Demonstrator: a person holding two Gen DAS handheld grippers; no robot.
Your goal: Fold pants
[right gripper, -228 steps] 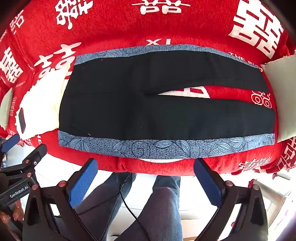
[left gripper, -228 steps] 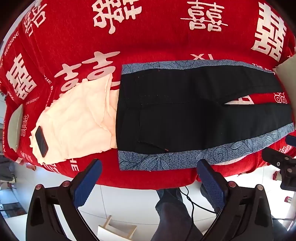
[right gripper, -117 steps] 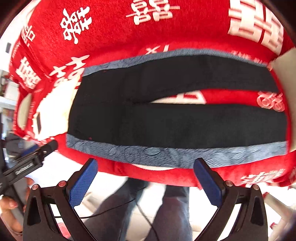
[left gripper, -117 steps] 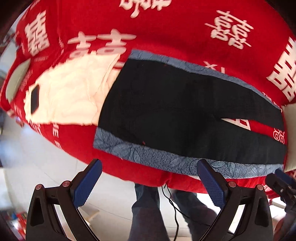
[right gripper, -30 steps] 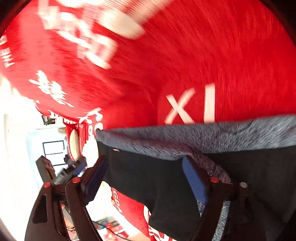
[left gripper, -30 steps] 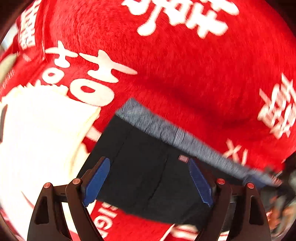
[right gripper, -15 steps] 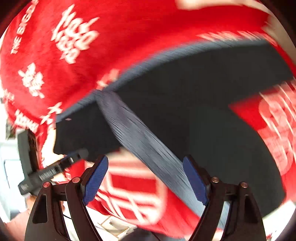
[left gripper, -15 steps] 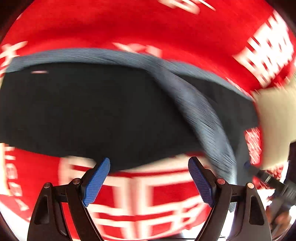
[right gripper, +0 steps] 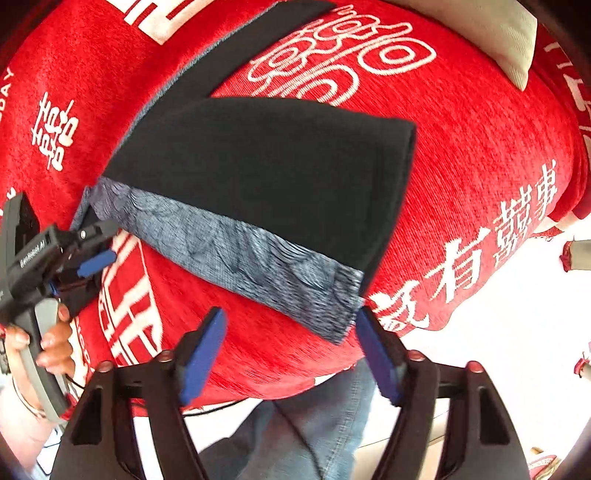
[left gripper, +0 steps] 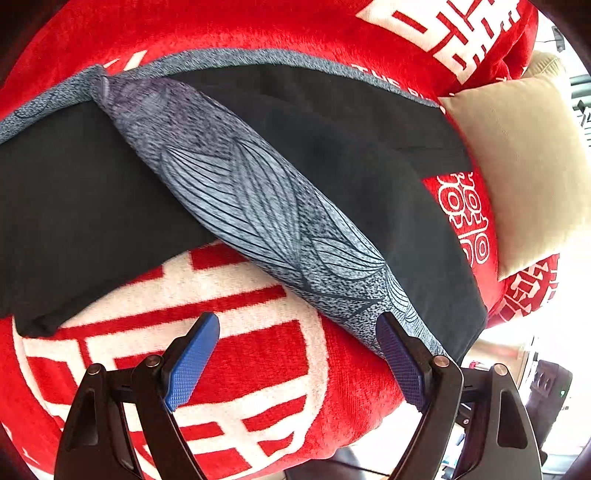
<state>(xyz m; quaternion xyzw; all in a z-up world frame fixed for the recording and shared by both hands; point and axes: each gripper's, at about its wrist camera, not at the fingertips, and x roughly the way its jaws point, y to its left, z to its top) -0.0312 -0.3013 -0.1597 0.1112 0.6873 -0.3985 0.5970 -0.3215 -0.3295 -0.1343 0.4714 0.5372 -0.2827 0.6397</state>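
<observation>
Black pants (left gripper: 332,155) with a blue-grey leaf-print side stripe (left gripper: 258,206) lie on a red blanket. The waist half is doubled onto the far side; the near leg still runs diagonally to the bed's front edge. My left gripper (left gripper: 299,354) is open over the bare blanket, its right finger next to the stripe. My right gripper (right gripper: 291,350) is open just in front of the near leg's hem (right gripper: 332,310). The pants (right gripper: 266,170) fill the right wrist view, where the left gripper (right gripper: 92,247) shows by the stripe.
The red blanket (left gripper: 221,369) with white characters covers the bed. A beige pillow (left gripper: 517,155) lies at the right end, also seen in the right wrist view (right gripper: 491,29). The person's jeans (right gripper: 314,424) stand at the bed's front edge.
The near waist side was carried over onto the far side, then both grippers let go and swung right to the leg end, where they are open near the near leg's stripe and hem.
</observation>
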